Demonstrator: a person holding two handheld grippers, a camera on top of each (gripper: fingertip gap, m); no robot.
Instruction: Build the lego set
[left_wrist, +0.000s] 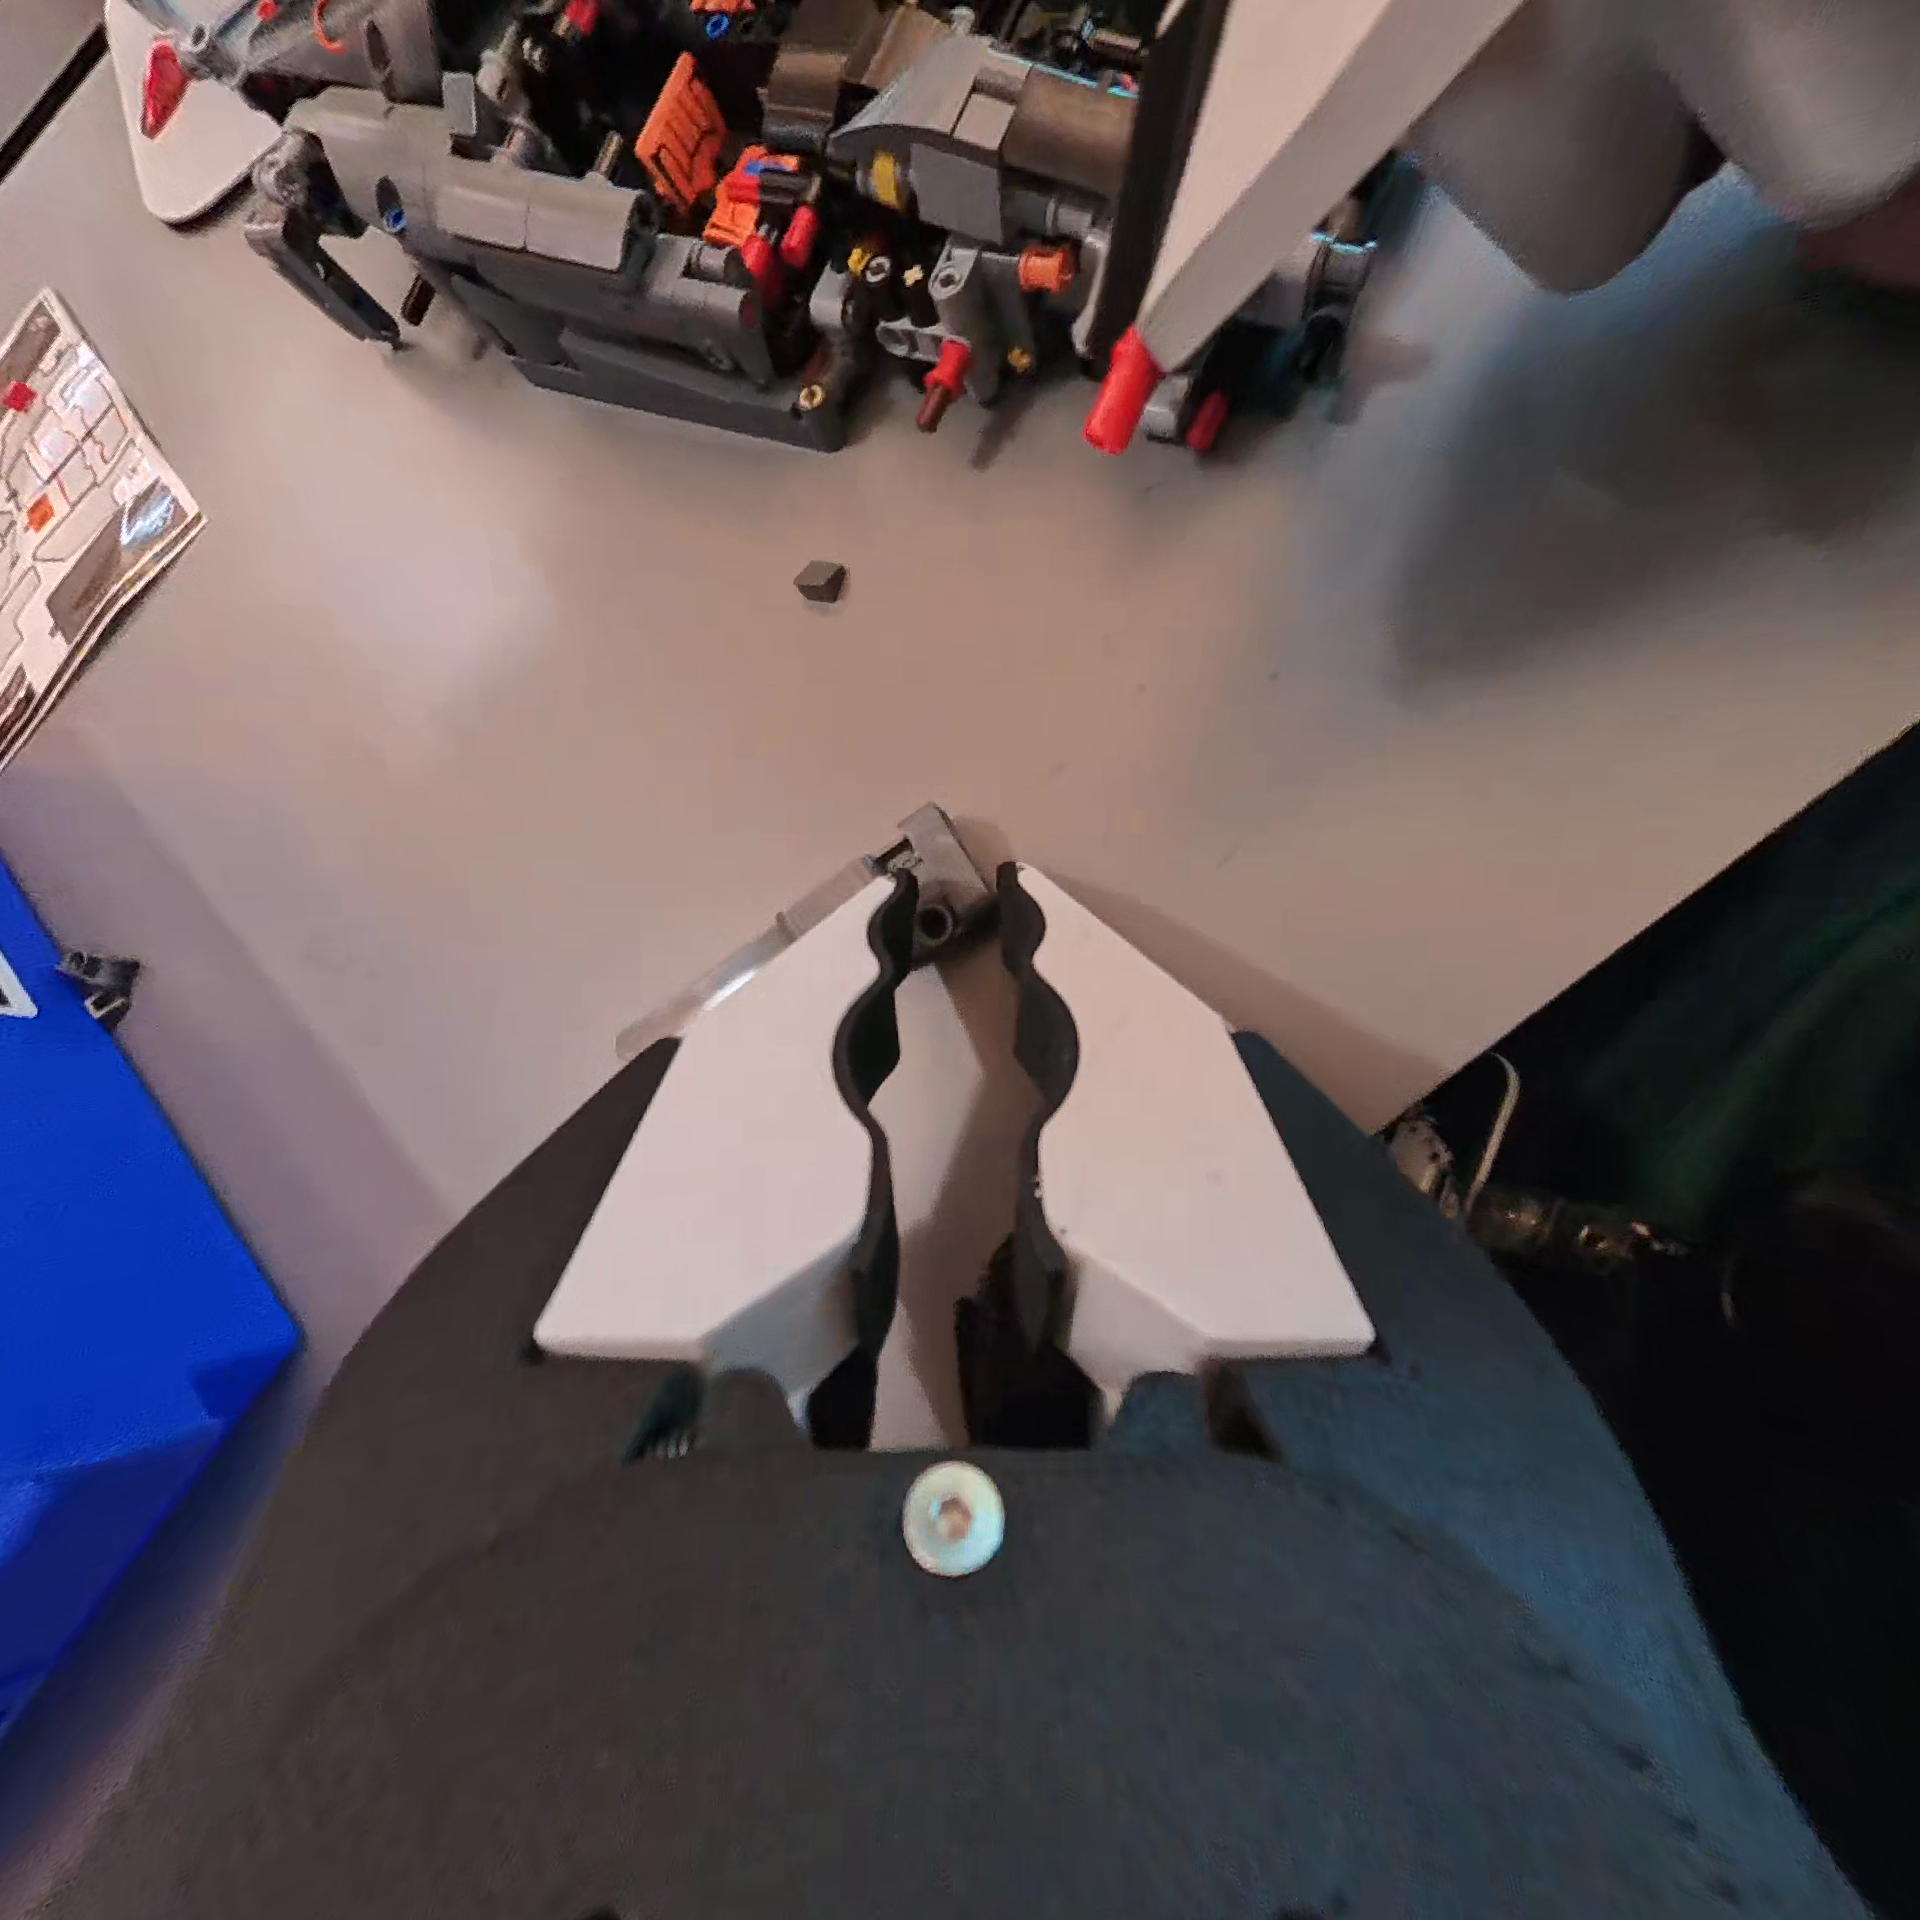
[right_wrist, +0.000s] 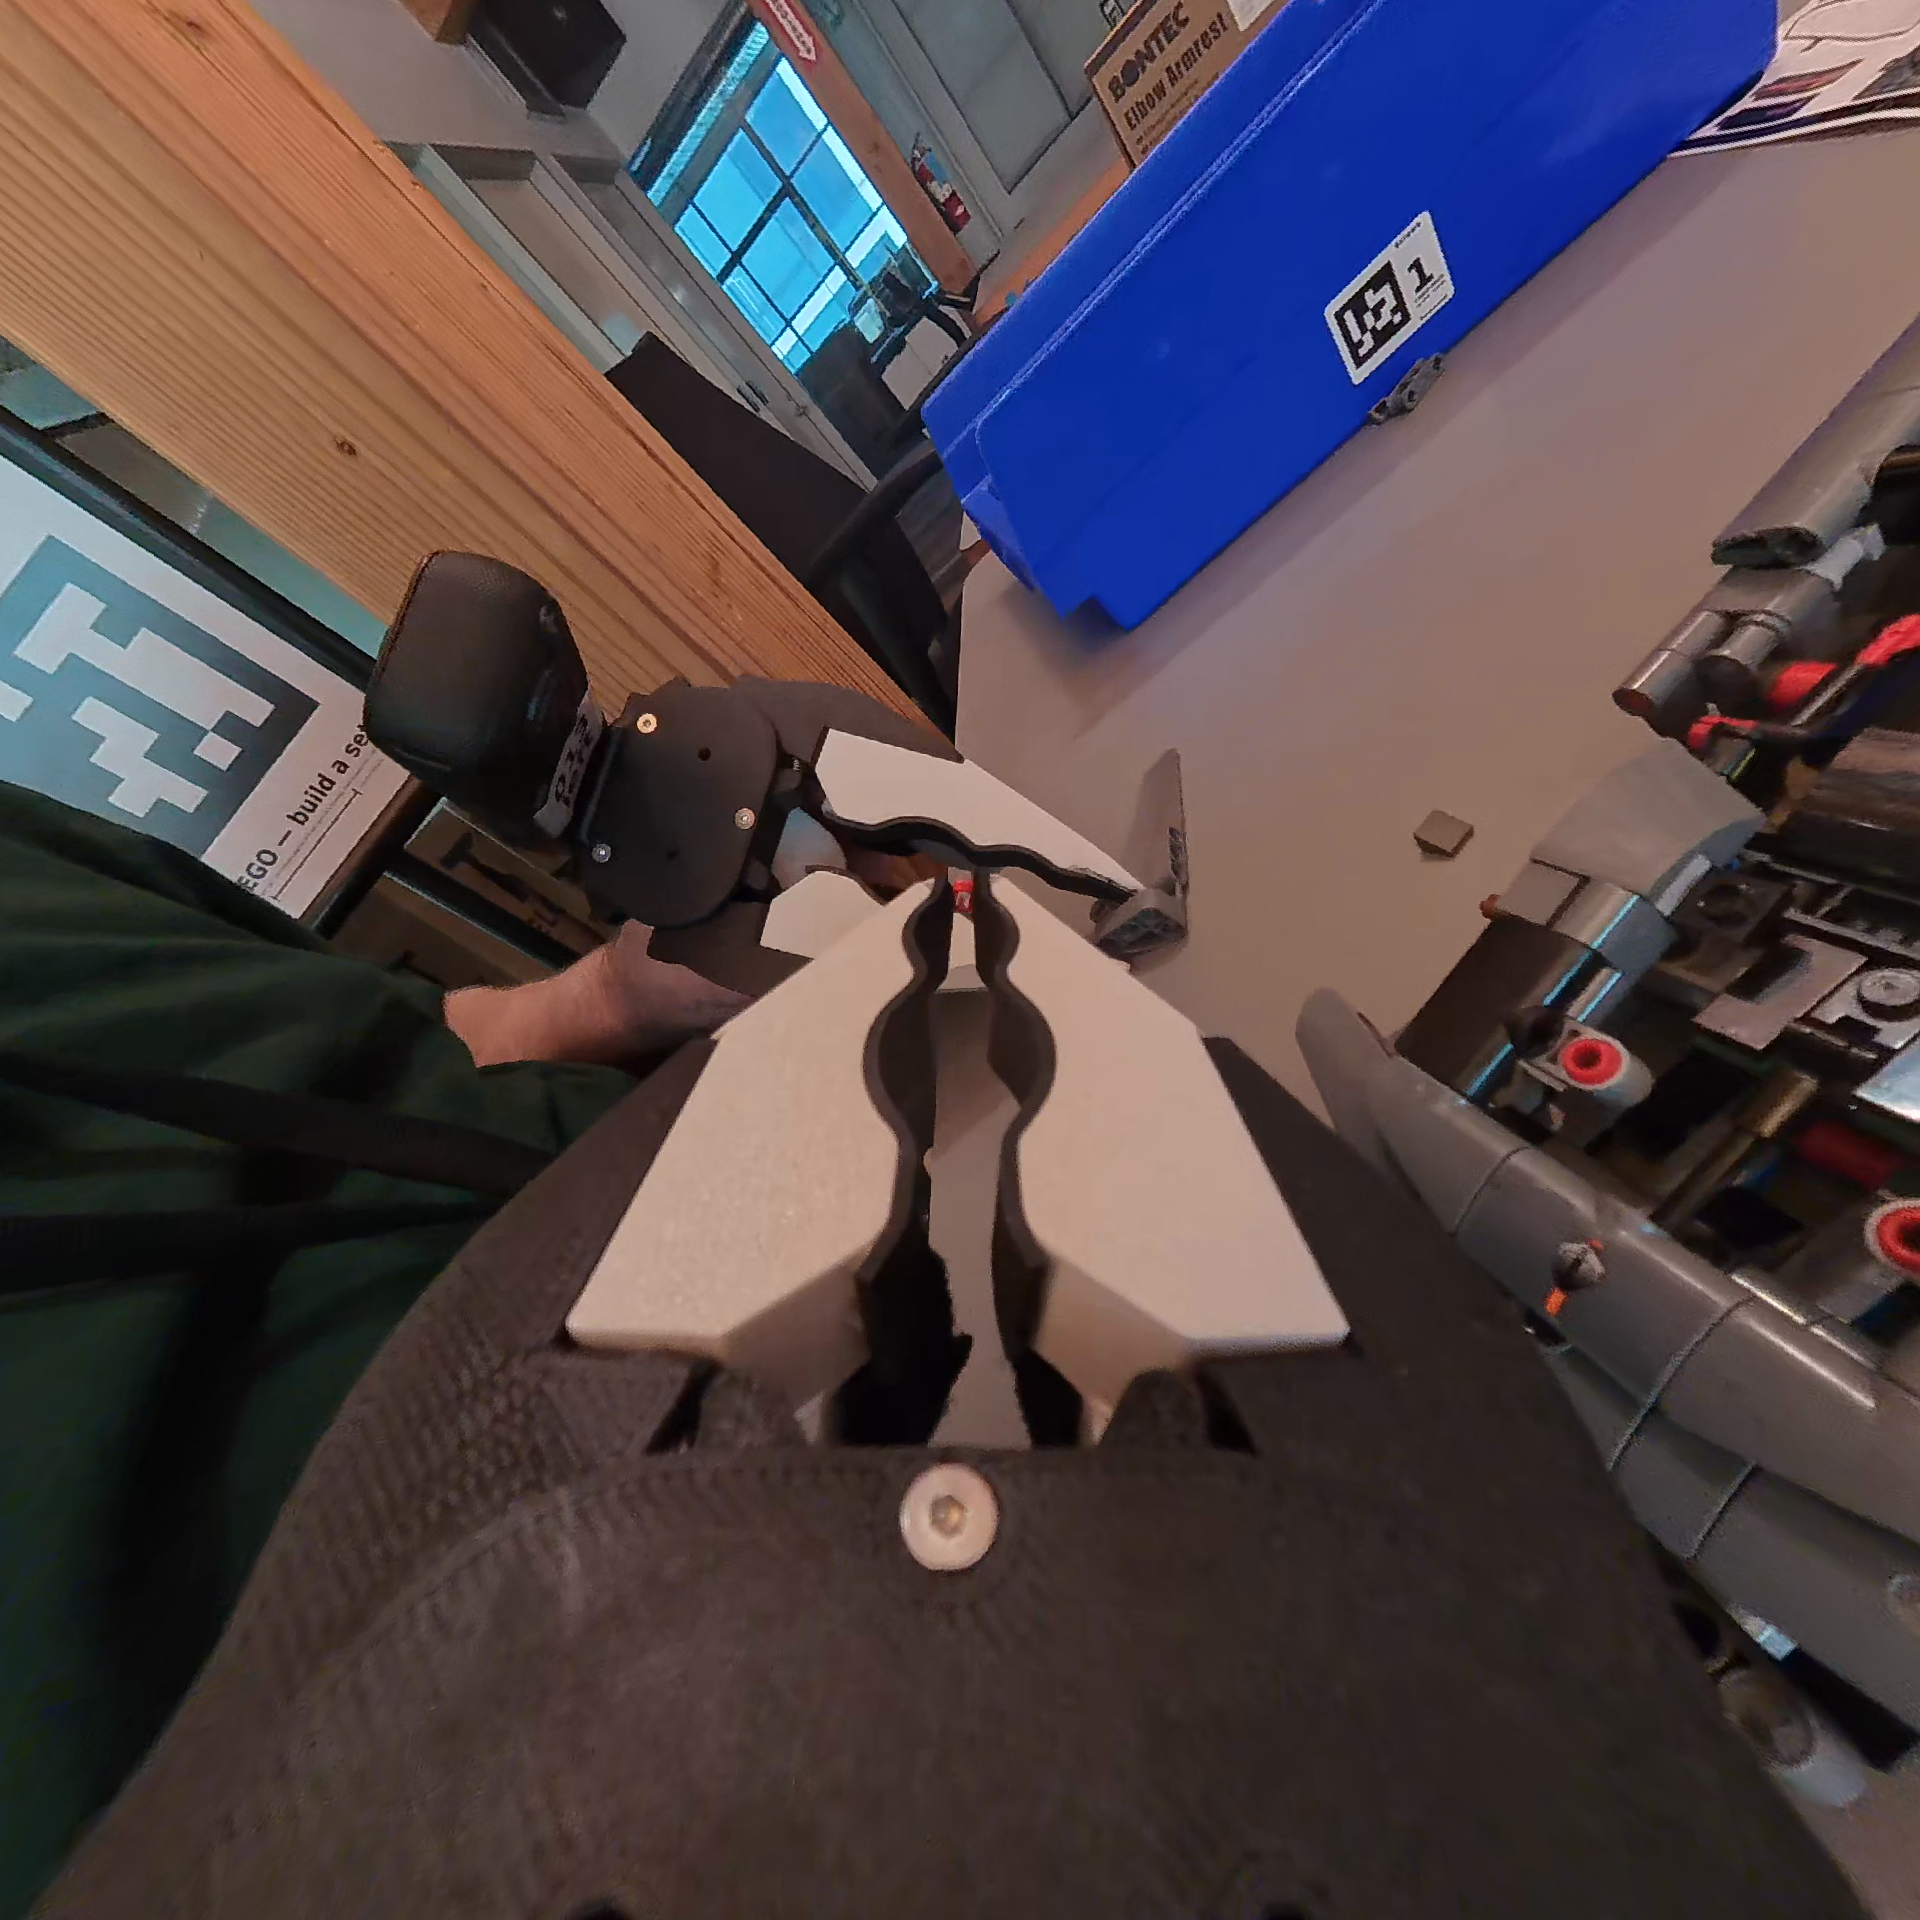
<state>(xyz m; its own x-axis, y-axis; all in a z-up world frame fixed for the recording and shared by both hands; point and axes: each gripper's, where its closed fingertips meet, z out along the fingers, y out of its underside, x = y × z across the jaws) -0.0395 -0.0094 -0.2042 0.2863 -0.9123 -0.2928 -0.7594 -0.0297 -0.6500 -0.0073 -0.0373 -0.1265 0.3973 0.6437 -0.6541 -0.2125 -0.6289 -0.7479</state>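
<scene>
The lego model occupies the upper centre of the left wrist view and the right edge of the right wrist view. It is a large grey assembly with orange, red and black parts already fitted, so the build appears well advanced, though exposed pins and open framework suggest that panels remain to be added.

The left gripper sits at the centre of its own view, low over the tabletop. Its fingers are clamped on a light grey angled piece, which projects beyond the tips (a pin hole shows in its near face). In the right wrist view the same piece appears at centre.

The right gripper has its fingers drawn nearly together on a small red part, probably a pin; the contact itself is too small to confirm. Judged from this arrangement, the current step is joining the pin to the angled piece before mounting it on the model.

A small dark loose piece lies unused at upper centre. A blue bin and a sticker sheet stand aside.
</scene>
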